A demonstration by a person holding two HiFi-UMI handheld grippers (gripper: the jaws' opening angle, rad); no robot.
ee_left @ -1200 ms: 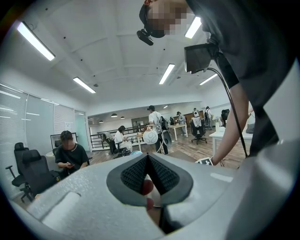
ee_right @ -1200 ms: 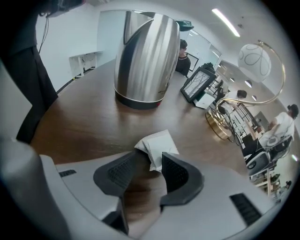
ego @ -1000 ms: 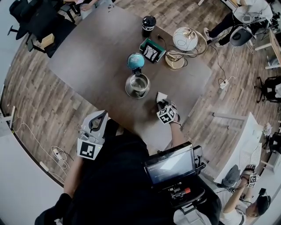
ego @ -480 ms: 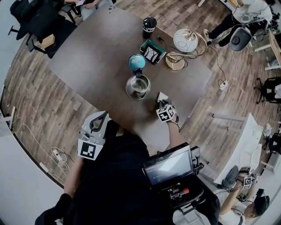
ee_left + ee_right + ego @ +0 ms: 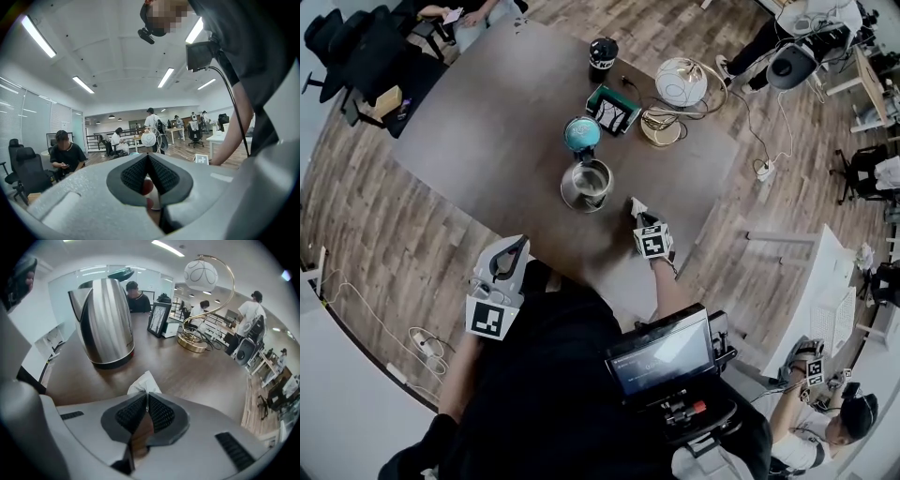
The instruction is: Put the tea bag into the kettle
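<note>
White tea bag (image 5: 145,381) is pinched by the right gripper (image 5: 147,399), whose jaws have just been closing; lift it slowly, then over the kettle (image 5: 587,184). The left gripper (image 5: 148,158) is closed and empty.

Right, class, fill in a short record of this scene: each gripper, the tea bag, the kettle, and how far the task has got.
Right gripper: jaws just closed, pinching the tea bag
Left gripper: shut, empty, away from the kettle
Kettle: upright on table, lid up
Progress: tea bag gripped beside kettle, not yet inside
</note>
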